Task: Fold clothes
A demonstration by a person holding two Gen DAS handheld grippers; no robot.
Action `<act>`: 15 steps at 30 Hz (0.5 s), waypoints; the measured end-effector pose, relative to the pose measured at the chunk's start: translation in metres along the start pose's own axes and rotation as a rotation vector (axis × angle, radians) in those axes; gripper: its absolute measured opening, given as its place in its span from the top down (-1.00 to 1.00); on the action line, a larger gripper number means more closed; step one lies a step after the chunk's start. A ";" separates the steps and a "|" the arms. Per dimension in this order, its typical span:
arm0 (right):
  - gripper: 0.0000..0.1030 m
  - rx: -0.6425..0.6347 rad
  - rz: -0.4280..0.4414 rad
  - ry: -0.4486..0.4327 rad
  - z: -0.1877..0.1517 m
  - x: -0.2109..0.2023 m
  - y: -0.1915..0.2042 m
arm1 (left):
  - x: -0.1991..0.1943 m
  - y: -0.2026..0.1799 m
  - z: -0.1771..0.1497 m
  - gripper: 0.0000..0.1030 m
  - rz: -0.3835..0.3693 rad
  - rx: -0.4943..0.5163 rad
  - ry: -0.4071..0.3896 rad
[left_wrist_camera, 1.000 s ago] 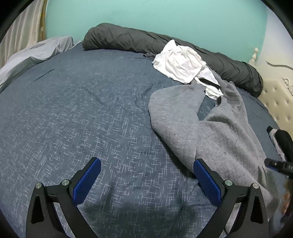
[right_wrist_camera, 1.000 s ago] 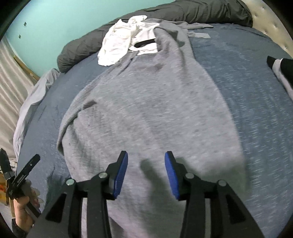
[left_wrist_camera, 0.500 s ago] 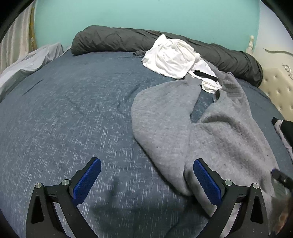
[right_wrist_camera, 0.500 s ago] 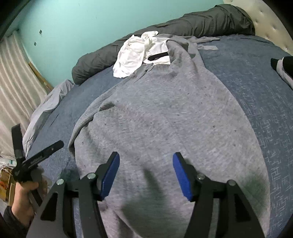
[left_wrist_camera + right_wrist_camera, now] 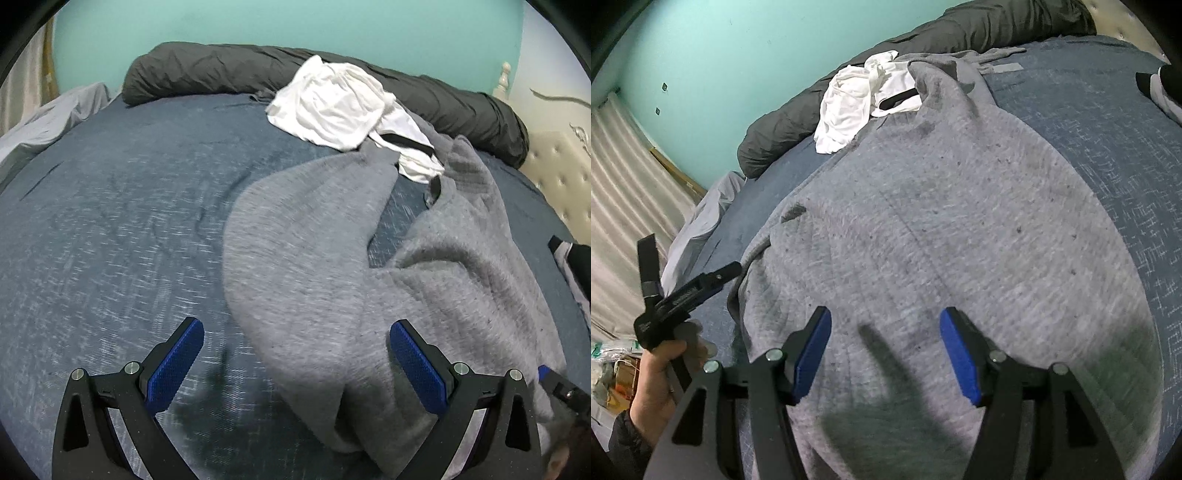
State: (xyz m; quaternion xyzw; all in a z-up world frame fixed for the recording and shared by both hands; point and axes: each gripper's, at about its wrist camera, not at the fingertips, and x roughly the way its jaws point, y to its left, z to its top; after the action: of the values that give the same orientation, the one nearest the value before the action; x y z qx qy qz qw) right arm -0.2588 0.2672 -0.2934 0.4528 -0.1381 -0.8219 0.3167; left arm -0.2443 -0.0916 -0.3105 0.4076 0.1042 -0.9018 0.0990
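A grey sweater (image 5: 424,280) lies rumpled on the blue bed cover (image 5: 110,221), one sleeve folded in toward its collar. My left gripper (image 5: 297,328) hovers open and wide over the sweater's left edge; cloth lies beneath its right finger, and neither pad presses on it. In the right wrist view the sweater (image 5: 942,229) fills the middle. My right gripper (image 5: 885,314) stands open just above its lower body, nothing pinched. A hand holds the left gripper (image 5: 668,295) at the sweater's left side.
A white garment (image 5: 332,107) with a black band lies past the collar, against a rolled dark grey duvet (image 5: 221,70). A black and white garment (image 5: 576,266) sits at the right edge. A tufted headboard (image 5: 557,177) is at the right, a light grey sheet (image 5: 48,114) at the left.
My left gripper has slid toward the sweater, whose edge now lies between its fingers. My right gripper's jaws have widened and it has sunk closer to the cloth.
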 end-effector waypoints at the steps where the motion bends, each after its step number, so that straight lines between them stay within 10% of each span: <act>1: -0.21 0.005 0.004 0.001 0.000 0.000 -0.001 | 0.004 -0.002 -0.001 -0.99 0.001 0.008 0.007; 15: -0.21 0.048 0.035 -0.011 0.010 -0.001 -0.011 | 0.000 -0.003 0.031 -0.90 -0.018 0.033 -0.020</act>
State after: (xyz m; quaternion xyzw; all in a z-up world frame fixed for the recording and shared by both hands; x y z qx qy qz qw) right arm -0.2712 0.2757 -0.2932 0.4534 -0.1674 -0.8151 0.3194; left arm -0.2672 -0.0972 -0.2898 0.3992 0.0918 -0.9083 0.0854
